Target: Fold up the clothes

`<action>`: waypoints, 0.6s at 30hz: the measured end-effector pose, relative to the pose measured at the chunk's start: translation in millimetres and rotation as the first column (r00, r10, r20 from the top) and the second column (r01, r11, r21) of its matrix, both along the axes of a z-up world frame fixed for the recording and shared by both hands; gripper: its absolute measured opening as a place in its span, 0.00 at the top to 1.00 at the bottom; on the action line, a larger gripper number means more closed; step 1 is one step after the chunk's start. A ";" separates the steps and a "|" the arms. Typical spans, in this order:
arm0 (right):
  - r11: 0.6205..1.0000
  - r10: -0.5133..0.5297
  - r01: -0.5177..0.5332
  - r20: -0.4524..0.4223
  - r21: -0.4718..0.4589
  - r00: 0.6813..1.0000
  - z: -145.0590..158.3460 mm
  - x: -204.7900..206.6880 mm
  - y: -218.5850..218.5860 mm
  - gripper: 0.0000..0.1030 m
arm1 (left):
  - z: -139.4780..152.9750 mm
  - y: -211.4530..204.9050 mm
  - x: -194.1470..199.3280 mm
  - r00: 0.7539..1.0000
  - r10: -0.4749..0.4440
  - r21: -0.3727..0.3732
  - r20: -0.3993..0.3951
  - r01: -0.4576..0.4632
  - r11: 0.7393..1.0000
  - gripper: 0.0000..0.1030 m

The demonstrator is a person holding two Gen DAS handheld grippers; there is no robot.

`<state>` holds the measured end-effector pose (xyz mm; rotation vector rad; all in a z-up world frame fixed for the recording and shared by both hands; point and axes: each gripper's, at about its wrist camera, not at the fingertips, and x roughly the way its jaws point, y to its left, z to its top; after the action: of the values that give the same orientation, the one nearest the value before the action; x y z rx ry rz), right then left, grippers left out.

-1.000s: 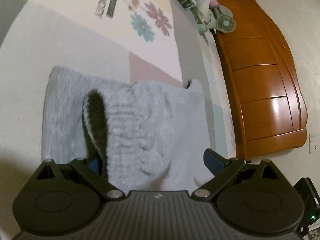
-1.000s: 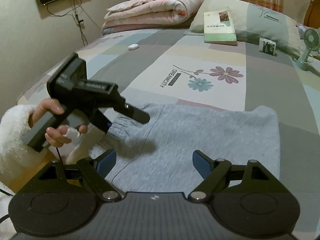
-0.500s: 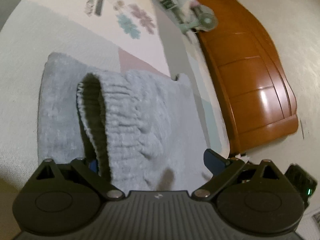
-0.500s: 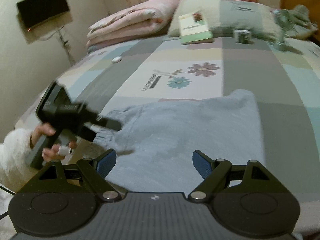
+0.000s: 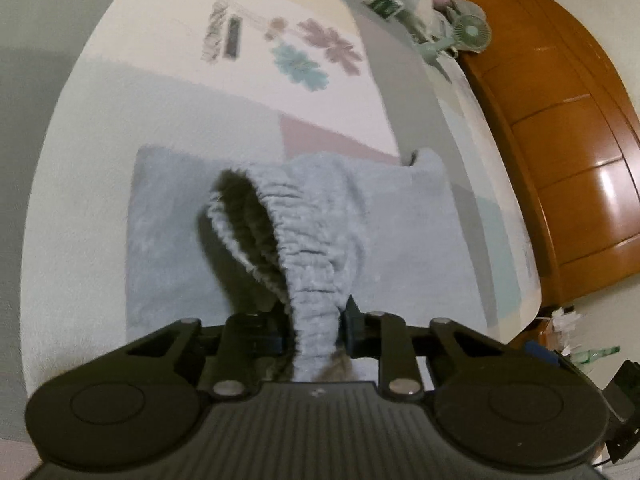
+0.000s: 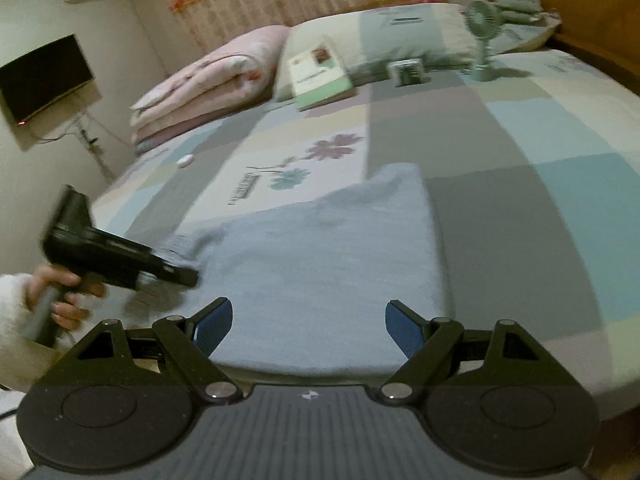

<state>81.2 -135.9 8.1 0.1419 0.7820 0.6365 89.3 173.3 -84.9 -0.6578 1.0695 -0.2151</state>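
Note:
A light blue fleece garment lies spread on the bed near its front edge. In the left wrist view its ribbed elastic waistband is lifted off the rest of the garment. My left gripper is shut on that waistband; it also shows in the right wrist view at the garment's left end. My right gripper is open and empty, just above the garment's near edge.
The bed has a patchwork sheet with a flower print. At the back lie a pink quilt, a pillow, a book and a small fan. A wooden bed frame runs along the right side.
My left gripper has closed on the waistband, which lay loose between its open jaws before. My right gripper has shifted right and nearer the bed's front edge, still open.

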 end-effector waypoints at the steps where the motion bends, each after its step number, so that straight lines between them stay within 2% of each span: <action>1: 1.000 -0.018 0.018 0.009 -0.023 1.000 -0.9 -0.7 -5.7 0.15 | 7.2 -1.8 1.5 1.000 -0.003 0.003 0.010 0.003 1.000 0.78; 4: 0.986 -0.054 0.064 0.071 -0.153 0.996 -5.1 -6.2 -18.0 0.15 | 29.9 -7.2 3.9 0.999 -0.012 0.012 0.046 0.012 1.000 0.78; 7: 0.958 -0.042 0.073 0.117 -0.278 0.992 -16.6 -10.3 -21.7 0.15 | 53.4 -13.1 5.1 0.996 -0.028 0.018 0.087 0.026 0.999 0.78; 12: 0.878 0.055 0.034 0.171 -0.478 0.984 -44.5 -15.7 -7.4 0.15 | 80.2 -27.3 13.1 0.991 -0.051 0.039 0.126 0.046 0.998 0.79; 18: 0.816 0.141 0.026 0.243 -0.577 0.960 -59.5 -18.3 13.3 0.15 | 108.3 -40.0 20.1 0.983 -0.068 0.051 0.168 0.060 0.997 0.79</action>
<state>62.9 -122.7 -51.4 -0.5254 0.6776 0.4373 109.4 133.3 23.4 -0.5542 0.9294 -0.2966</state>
